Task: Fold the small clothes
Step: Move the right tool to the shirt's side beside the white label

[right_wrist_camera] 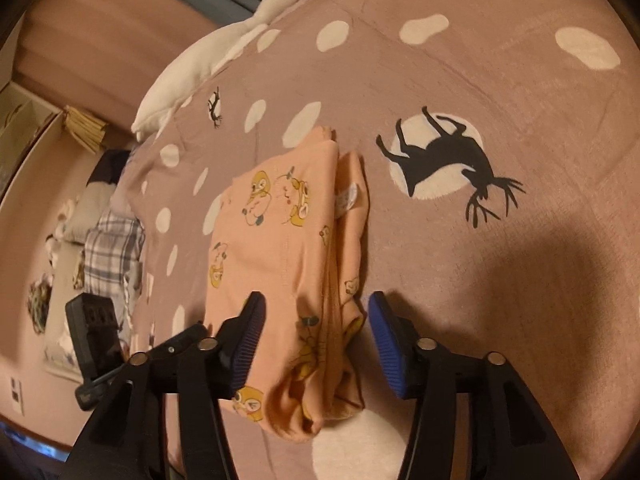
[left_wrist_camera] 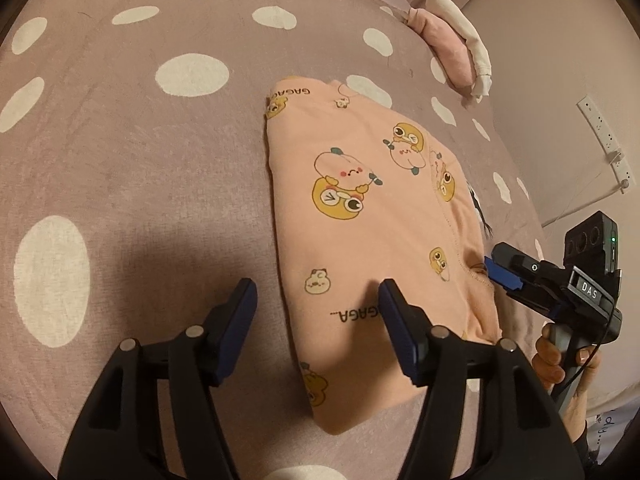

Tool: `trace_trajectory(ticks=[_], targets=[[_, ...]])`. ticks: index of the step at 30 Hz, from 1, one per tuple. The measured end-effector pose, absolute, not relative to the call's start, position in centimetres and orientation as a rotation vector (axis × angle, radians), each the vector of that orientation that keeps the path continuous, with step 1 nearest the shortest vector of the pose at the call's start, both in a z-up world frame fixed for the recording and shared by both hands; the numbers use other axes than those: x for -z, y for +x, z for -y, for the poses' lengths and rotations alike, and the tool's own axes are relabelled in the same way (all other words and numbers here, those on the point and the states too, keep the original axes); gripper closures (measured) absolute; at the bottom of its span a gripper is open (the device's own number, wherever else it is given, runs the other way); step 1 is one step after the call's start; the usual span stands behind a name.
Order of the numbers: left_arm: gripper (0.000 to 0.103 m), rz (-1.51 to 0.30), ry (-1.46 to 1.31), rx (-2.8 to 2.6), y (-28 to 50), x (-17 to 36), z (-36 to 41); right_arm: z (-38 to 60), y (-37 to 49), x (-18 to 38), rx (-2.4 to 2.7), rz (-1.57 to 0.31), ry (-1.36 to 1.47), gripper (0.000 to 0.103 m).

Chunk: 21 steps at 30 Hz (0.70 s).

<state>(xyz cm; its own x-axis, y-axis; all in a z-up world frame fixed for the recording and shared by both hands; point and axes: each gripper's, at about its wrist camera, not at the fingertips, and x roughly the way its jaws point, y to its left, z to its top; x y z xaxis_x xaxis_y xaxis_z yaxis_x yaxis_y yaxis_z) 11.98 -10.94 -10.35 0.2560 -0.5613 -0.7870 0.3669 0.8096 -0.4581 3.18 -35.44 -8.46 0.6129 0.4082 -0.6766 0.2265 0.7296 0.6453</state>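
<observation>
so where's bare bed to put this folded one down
Bare bedspread lies left of the peach garment, in front of the left gripper. On its other side, the patch around the deer print is free too. Crowded: the pink and white clothes at the bed's edge, and the goose plush.

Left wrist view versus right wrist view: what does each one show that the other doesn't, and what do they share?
Only the left wrist view shows the right gripper from outside, at the garment's right edge, plus the pink and white folded clothes at the bed's far edge and a wall power strip. Only the right wrist view shows the plush goose, the black deer print and the garment's sewn label. Both show the folded peach garment on the spotted bedspread, with open gripper fingers over its near edge.
</observation>
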Motion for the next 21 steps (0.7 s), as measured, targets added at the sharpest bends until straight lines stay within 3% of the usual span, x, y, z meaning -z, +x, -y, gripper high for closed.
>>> trace_trajectory(ticks=[12,21], targets=[[0.037,-1.164,-0.18,0.663,12.9,10.6,12.8,34.8,5.0,9.1,-0.146,-0.963,0.721,0.045],[0.029,-1.168,-0.189,0.678,13.6,10.8,13.8,34.8,5.8,9.4,-0.168,-0.962,0.716,0.045]])
